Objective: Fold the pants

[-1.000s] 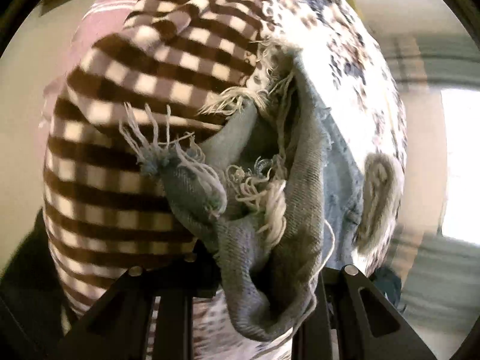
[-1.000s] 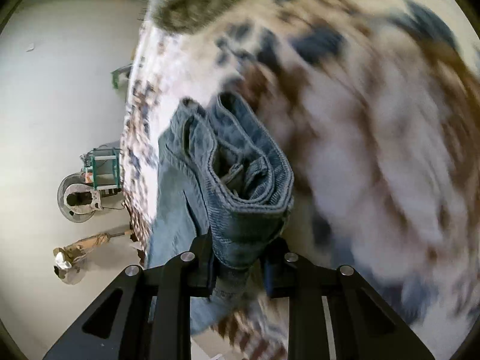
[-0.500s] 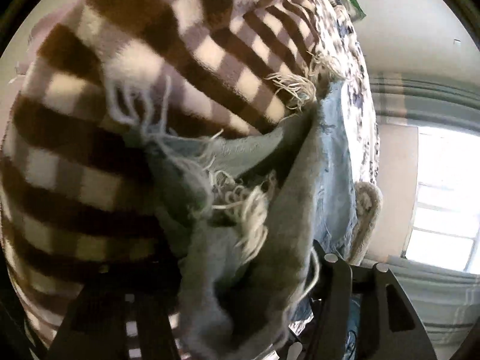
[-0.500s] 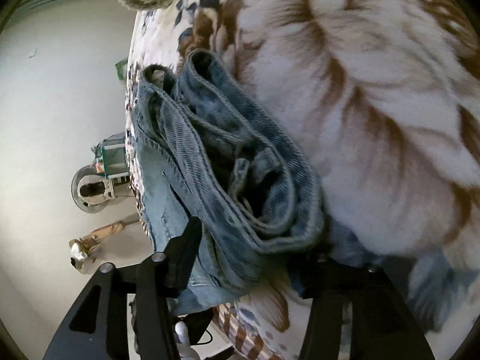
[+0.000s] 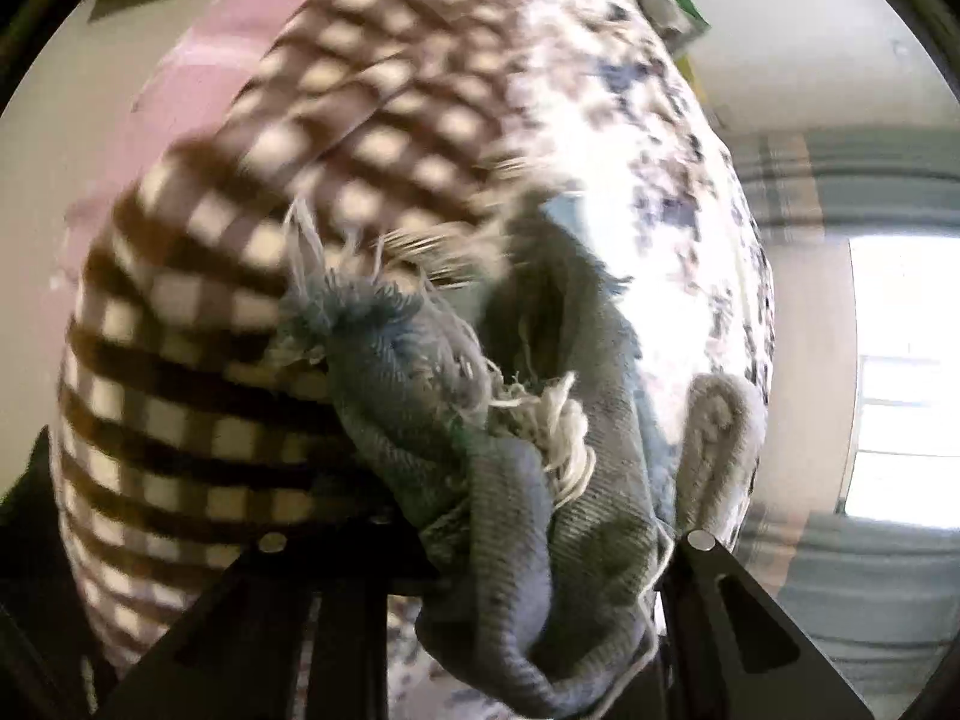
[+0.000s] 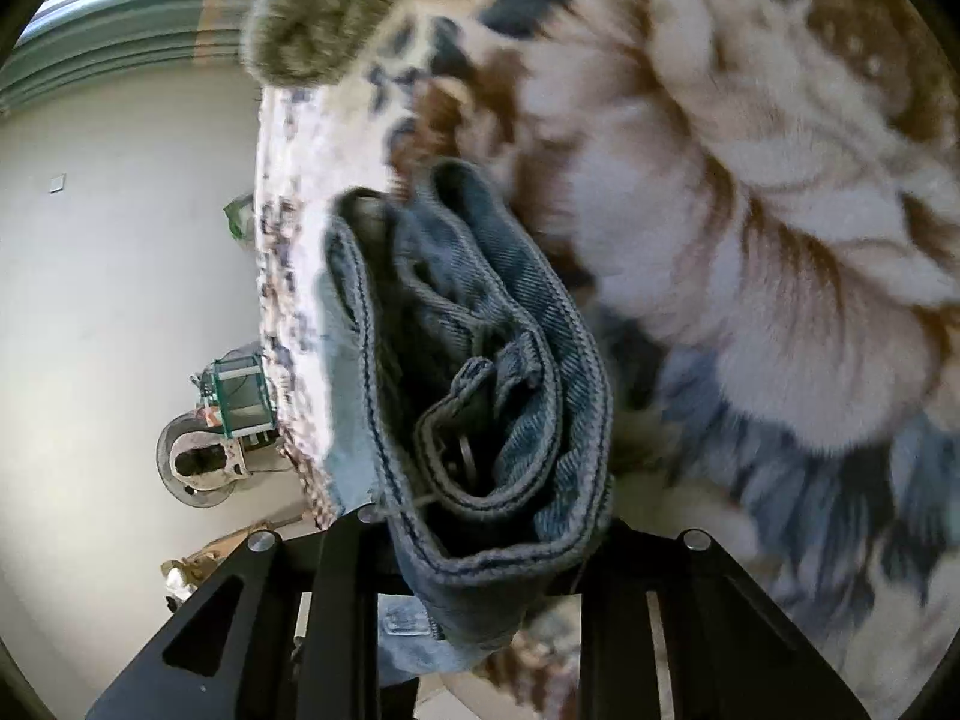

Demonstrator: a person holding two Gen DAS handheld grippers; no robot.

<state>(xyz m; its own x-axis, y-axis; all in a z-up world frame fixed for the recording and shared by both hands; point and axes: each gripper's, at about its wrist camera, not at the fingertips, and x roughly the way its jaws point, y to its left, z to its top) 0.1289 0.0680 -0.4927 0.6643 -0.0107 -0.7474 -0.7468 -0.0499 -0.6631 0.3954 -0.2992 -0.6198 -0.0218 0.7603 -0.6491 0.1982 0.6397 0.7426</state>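
Note:
The pants are blue jeans. In the left wrist view my left gripper [image 5: 540, 576] is shut on their frayed leg hems [image 5: 456, 396], bunched between the black fingers [image 5: 336, 612]. In the right wrist view my right gripper [image 6: 492, 564] is shut on the folded waistband end of the jeans [image 6: 480, 372], several denim layers stacked between the fingers [image 6: 336, 600]. The jeans hang close over a bed with a floral cover [image 6: 750, 210]. The middle of the jeans is hidden.
A brown-and-cream checked blanket [image 5: 240, 312] lies on the bed by the left gripper, with a pink pillow [image 5: 204, 72] behind. A fuzzy grey-green item [image 6: 324, 6] lies on the floral cover. A fan and clutter [image 6: 204, 456] stand on the floor. A window [image 5: 900, 378] is at right.
Both grippers have lifted and swung with the jeans; the bed now looks farther off than half a second ago. Both grips hold the same ends.

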